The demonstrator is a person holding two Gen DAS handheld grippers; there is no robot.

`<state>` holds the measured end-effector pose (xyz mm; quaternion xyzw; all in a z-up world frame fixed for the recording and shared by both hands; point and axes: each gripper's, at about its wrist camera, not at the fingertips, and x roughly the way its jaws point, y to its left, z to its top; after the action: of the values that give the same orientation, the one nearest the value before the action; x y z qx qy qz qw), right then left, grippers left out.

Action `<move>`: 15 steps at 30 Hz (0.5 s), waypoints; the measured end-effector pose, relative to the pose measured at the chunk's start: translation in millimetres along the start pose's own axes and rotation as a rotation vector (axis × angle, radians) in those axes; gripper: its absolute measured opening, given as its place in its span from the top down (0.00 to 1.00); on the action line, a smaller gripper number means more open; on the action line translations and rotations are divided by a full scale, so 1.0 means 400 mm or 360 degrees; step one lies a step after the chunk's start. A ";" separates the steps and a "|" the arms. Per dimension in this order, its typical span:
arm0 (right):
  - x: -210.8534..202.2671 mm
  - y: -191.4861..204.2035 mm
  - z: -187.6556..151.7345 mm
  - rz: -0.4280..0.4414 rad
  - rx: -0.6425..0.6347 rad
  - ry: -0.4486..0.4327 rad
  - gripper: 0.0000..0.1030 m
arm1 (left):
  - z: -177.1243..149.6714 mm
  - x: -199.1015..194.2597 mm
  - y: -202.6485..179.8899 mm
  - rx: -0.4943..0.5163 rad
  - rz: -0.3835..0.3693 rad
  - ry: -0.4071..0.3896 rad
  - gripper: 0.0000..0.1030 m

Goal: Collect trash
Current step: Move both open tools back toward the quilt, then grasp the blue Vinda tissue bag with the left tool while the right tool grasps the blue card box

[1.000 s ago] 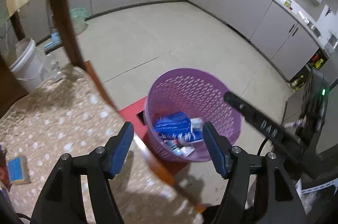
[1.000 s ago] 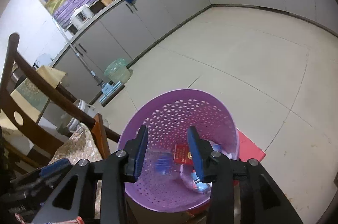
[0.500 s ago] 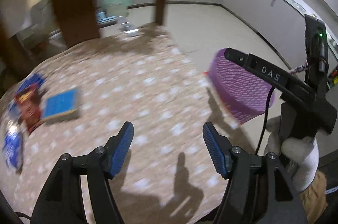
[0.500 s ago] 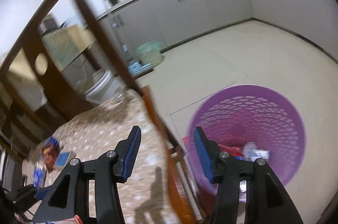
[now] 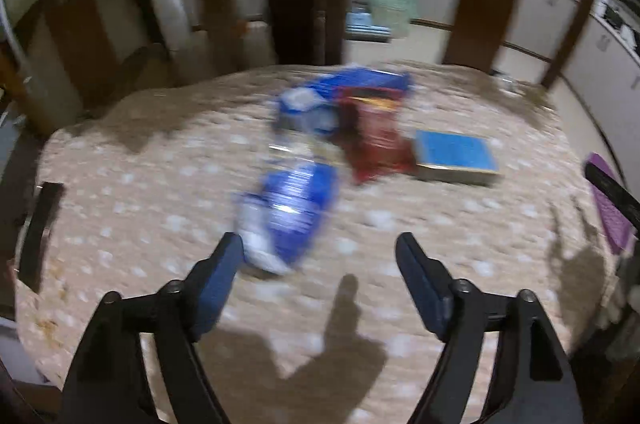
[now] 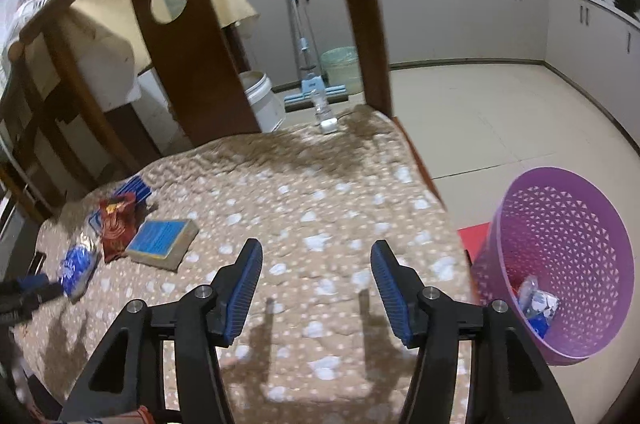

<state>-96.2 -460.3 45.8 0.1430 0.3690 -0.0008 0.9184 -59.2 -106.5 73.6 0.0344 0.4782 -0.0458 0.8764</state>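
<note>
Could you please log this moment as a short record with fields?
surface: spotted cloth
trash on cloth: blue wrapper, red packet, blue-topped block
bin: purple basket on the floor, some trash inside
left gripper: open, empty, jaws just widened, near blue wrapper
right gripper: open, empty, jaws just widened

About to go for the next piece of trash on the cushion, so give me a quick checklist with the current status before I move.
1. Left tool open and empty: ok, its jaws have just been opening, nothing between them.
2. Right tool open and empty: ok, jaws have just been opening, nothing between them.
3. Blue wrapper just ahead of the left tool: ok, lying flat on the cushion.
4. Red packet and blue box lying farther back: ok.
5. Basket upright with room left: ok.
6. Left view sharp enough to aim: not ok, blurred.
</note>
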 end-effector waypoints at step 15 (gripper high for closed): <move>0.050 0.034 -0.022 0.0011 -0.0052 0.0086 0.40 | 0.041 0.185 0.005 0.0000 -0.0080 0.0137 0.46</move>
<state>-86.3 -442.7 29.8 0.1293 0.3931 0.0121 0.9103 -5.4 -109.7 20.5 0.0244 0.5163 -0.0662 0.8535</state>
